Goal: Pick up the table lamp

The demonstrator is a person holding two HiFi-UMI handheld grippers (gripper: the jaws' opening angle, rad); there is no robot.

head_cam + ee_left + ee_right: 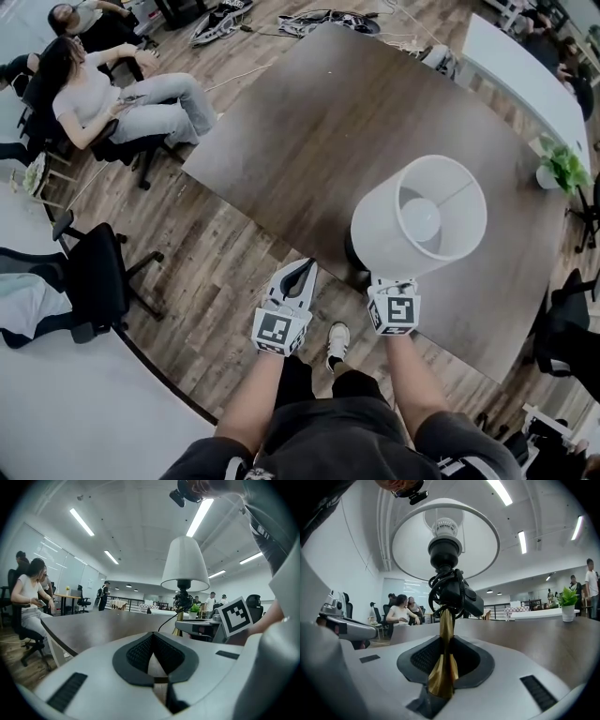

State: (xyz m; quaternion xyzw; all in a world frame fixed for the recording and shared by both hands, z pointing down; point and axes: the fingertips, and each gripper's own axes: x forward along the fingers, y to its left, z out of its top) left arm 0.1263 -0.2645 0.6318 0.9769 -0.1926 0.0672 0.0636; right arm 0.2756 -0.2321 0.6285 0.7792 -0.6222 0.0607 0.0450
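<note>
Closest up, the right gripper (443, 667) pinched the gold stem (446, 623) of the table lamp (419, 217), which stood near the table (309, 122) edge, lower right of the head view. The left gripper (294, 286) hung closed, empty. Grasping seemed done; next came a steady, upright lift.

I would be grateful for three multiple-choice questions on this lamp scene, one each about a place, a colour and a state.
1. Where does the table lamp stand?
A. on the floor
B. on the dark table, near the person's edge
C. on an office chair

2. What colour is the lamp's shade?
A. white
B. red
C. black

3. What is the right gripper doing?
A. hanging open in the air
B. gripping the shade's rim
C. closed on the lamp's gold stem

Answers: 1 B, its base sits at the tabletop's near edge; 2 A, it looks white in every view; 3 C, the stem stands pinched between its pads.
</note>
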